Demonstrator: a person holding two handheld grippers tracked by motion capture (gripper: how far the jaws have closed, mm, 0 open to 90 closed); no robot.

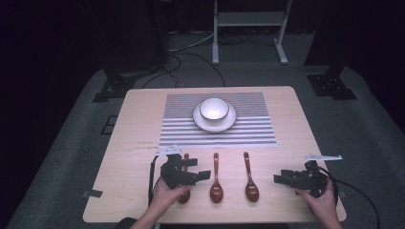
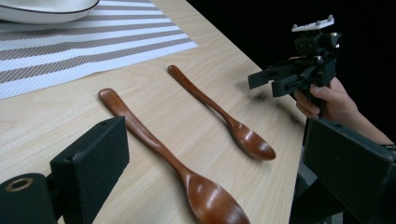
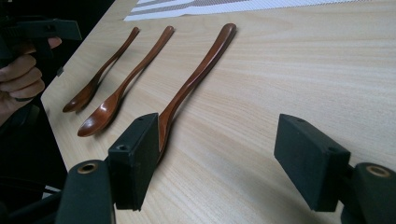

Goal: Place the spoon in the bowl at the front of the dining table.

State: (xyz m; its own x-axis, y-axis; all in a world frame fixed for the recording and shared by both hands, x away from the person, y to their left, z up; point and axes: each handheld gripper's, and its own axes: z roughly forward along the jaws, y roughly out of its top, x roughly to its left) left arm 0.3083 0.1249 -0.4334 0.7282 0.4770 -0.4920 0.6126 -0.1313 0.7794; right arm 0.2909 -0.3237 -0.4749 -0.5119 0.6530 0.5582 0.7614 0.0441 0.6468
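left gripper: jaws wide, empty | right gripper: wide, empty | risk: shallow approach could skid the wooden spoons off line

Two hand-held black claws: left claw, right claw. Blocky matte-black jaws with flat rectangular pads, brass-ringed screw holes at the bases. Pale grey three-cornered plates on top, studded with small screws. Black cables trailing off towards 6 o'clock. Bare hands, no sleeves visible.
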